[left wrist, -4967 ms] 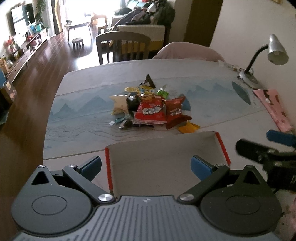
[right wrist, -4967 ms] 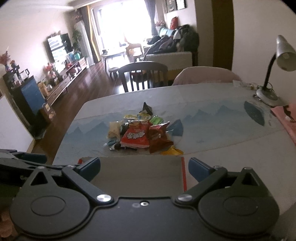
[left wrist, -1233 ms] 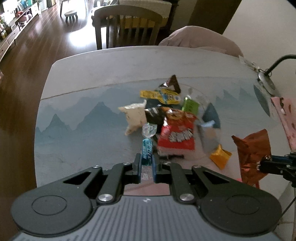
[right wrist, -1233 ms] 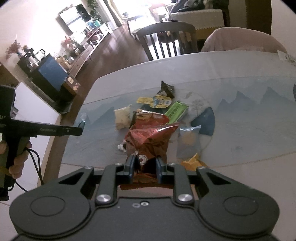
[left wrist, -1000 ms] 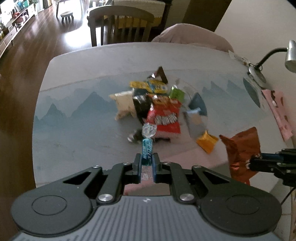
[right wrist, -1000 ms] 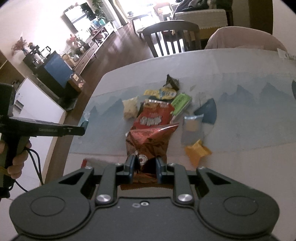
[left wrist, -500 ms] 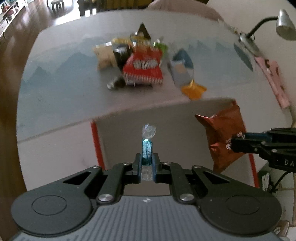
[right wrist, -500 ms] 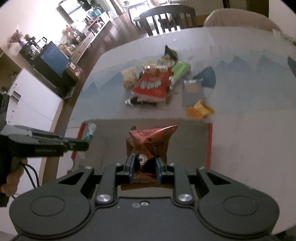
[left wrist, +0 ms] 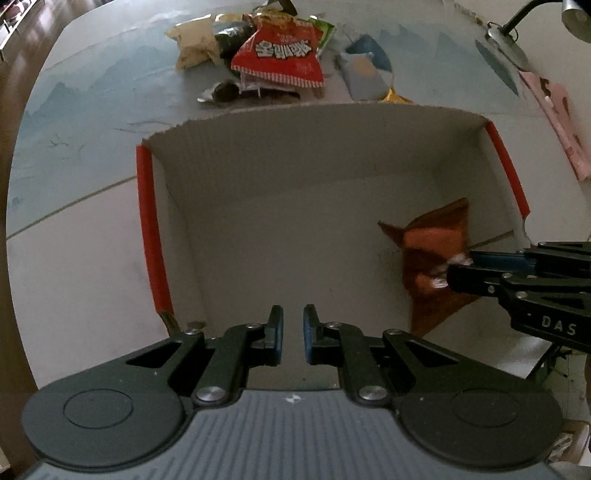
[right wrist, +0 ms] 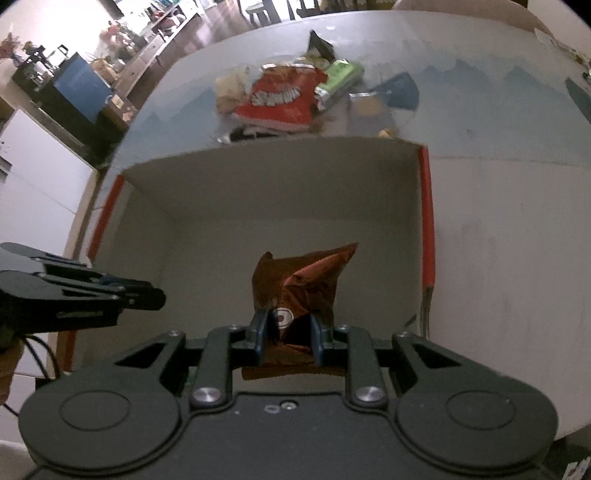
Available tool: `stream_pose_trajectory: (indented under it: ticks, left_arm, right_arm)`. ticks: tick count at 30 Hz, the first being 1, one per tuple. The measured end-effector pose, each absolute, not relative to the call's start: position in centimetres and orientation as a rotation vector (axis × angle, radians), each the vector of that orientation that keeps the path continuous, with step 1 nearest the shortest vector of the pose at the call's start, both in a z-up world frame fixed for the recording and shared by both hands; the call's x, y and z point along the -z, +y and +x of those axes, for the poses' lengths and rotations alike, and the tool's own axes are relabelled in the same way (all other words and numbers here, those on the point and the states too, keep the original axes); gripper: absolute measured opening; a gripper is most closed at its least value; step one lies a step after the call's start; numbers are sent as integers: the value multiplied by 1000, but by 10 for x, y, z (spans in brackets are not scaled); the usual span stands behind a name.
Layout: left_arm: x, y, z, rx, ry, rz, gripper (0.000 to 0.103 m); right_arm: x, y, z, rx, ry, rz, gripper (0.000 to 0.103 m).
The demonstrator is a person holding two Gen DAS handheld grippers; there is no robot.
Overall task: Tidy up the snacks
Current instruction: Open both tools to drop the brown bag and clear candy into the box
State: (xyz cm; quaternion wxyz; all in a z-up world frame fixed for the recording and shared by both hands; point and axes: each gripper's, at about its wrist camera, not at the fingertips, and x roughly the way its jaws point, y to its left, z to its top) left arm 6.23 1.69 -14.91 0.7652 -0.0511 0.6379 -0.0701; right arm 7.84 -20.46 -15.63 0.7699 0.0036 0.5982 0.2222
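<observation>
The brown bag's (right wrist: 303, 284) lower end lay hidden behind the right tool (right wrist: 286, 332), and the box (left wrist: 295, 122) wall covered most of the yellow packet (left wrist: 395, 96). The lamp (left wrist: 517, 22) was cut off by the left view's top corner. The print on the red bag (right wrist: 280, 98) was too blurred to read in the right view.

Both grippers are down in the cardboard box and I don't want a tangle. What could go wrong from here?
1. The right gripper is shut on the brown snack bag close beside the left gripper. Lifting out together, they could knock each other.
2. The red snack bag and its pile lie just behind the cardboard box's far wall, so a low reach may catch that wall and shove the box.
</observation>
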Motion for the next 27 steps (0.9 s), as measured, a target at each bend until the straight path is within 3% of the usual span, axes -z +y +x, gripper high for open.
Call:
stream_pose_trajectory:
  ticks: [14,17,20,23,25,27]
  left_arm:
    - [130,13,53,162,1311,-79,12]
    - [122,14,52,162,1292,-77,18]
    - [112,15,51,161,1263,-82,33]
    - [101,16,50,156,1229,-76,45]
    - [92,18,49,151,1203,-70,58]
    - [84,19,49,147,1174,-67,60]
  right_arm:
    - [128,-204,68,-508,1244,1,28]
    - [116,-203,66,-519,1210,-7,29]
    - [104,-201,64,-536,1177,-13,31]
    - [93,-199,62,-547,1134,-26,41]
    - [85,-199,62,-543,1101,-34,65]
    - [77,-198,61,-539,1062,-46,84]
